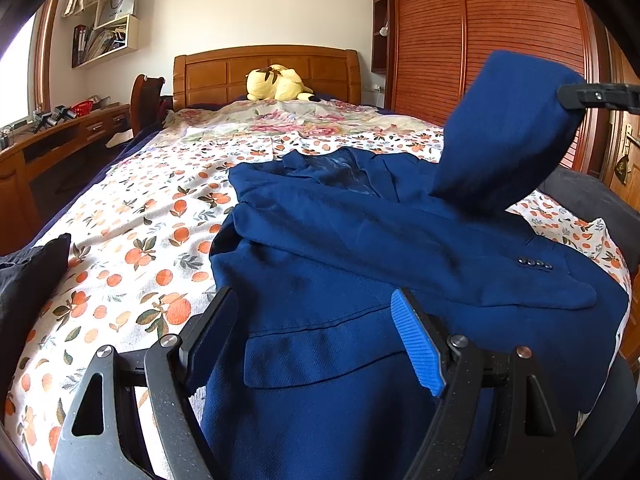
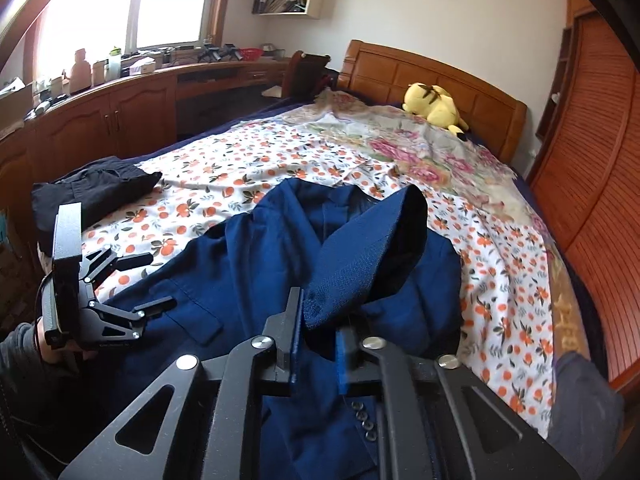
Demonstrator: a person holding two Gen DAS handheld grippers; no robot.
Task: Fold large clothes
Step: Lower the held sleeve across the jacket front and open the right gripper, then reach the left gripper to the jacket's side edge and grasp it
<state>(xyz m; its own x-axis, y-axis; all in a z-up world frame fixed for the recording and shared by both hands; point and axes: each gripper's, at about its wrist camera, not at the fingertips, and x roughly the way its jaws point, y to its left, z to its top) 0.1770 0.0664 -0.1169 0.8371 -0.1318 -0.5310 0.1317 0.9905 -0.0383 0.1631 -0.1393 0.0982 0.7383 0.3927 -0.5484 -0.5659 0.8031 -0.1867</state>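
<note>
Nearby, right gripper (image 2: 318,344) fingers pinch the jacket (image 1: 360,248) sleeve; left gripper (image 1: 316,340) fingers gape beside black clothes (image 2: 96,192).

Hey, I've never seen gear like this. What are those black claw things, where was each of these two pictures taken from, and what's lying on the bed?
There is no robot here. A person holds a two-finger gripper in each hand, and each one carries a wide-angle camera looking out along its fingers. One picture is from the left gripper, the other from the right gripper. On the bed, which has an orange-patterned sheet, lies a blue jacket. A black garment lies near one edge, and a yellow plush toy sits by the headboard. The left gripper is open above the jacket's lower part and holds nothing. The right gripper has one sleeve between its fingers, lifted off the bed.
</note>
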